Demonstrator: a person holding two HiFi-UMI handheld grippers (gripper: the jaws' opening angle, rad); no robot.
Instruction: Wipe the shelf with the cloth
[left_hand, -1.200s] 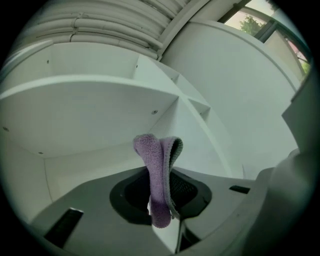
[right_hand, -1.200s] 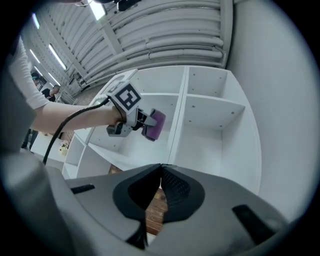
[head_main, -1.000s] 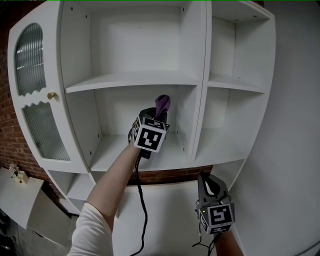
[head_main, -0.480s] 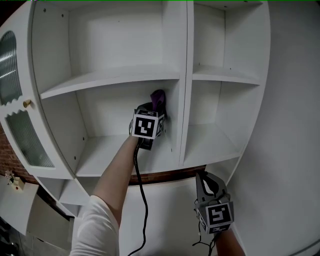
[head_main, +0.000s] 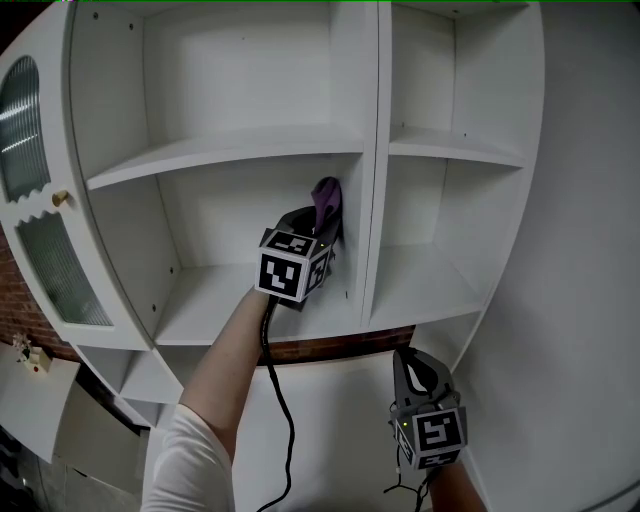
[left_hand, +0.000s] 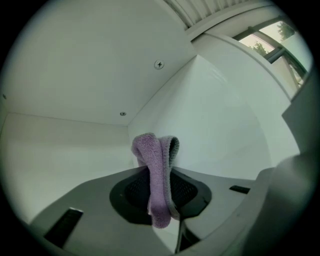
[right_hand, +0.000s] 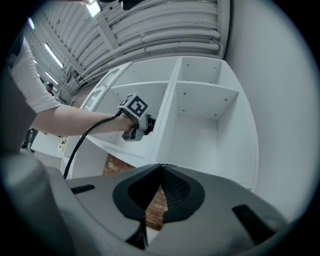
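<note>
Nearest the camera, the right gripper (head_main: 418, 368) hangs low, below the white wooden shelf unit (head_main: 250, 150). Its jaws are pressed together with nothing between them, so I'd guess it's just parked out of the way.

Further in, the bare left forearm (head_main: 235, 345) reaches up into the middle compartment on the left side. The left gripper (head_main: 322, 228) is clenched on a purple terry cloth (left_hand: 156, 175). The cloth is folded over itself, with the doubled end sticking out past the jaw tips, which gives a padded bit to rub with.

The cloth sits up above the flat white shelf board (head_main: 205, 295), right by the white upright divider panel (head_main: 365, 200) and close to the far back panel (left_hand: 60, 145). I can't tell if it's actually touching either one. To me that looks like working the right-hand corner rather than the board itself.
</note>
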